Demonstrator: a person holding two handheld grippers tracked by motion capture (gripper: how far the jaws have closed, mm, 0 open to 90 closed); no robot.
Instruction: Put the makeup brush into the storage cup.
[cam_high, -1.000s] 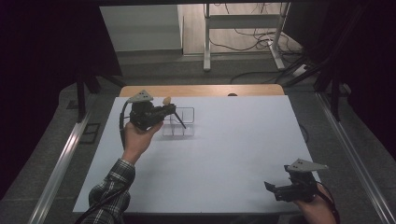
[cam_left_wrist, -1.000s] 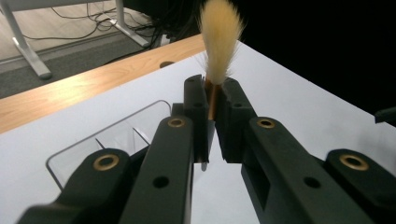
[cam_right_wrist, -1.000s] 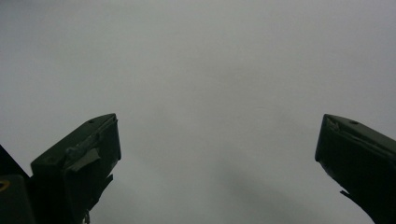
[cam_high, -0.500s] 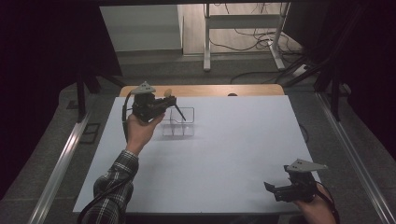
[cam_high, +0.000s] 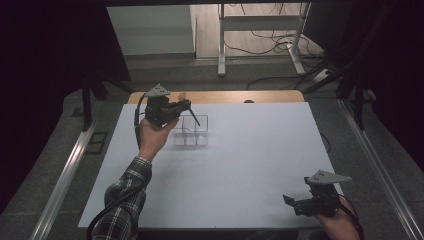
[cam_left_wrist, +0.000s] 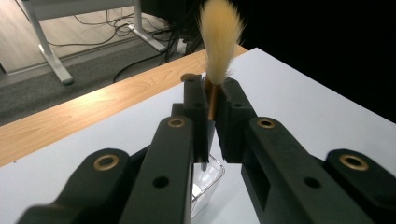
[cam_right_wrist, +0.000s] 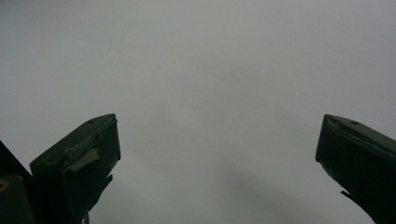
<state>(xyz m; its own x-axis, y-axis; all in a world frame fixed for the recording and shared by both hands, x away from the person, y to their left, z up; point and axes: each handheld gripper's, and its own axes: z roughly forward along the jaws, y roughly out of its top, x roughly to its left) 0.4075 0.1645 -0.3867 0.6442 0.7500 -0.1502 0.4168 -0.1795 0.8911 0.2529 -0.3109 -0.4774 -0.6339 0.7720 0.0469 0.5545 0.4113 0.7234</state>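
One brush (cam_left_wrist: 215, 51) clamped in left tool (cam_left_wrist: 211, 100), one clear organizer (cam_high: 190, 131), right tool (cam_right_wrist: 217, 140) agape

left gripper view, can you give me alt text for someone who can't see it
The left gripper, seen along its two black jaws, is shut on the copper ferrule of a brush, its tan bristles pointing up. Below the jaws stands a clear plastic organiser on the white table, with a wooden edge and grey floor beyond.

The left gripper (cam_high: 182, 107) sits in the upper left of the high view, raised on an outstretched forearm in a plaid sleeve (cam_high: 122, 192), its jaws clamped tight. The right gripper (cam_high: 295, 202) rests at the lower right, jaws spread wide, its hand (cam_high: 340, 225) at the frame's bottom edge.
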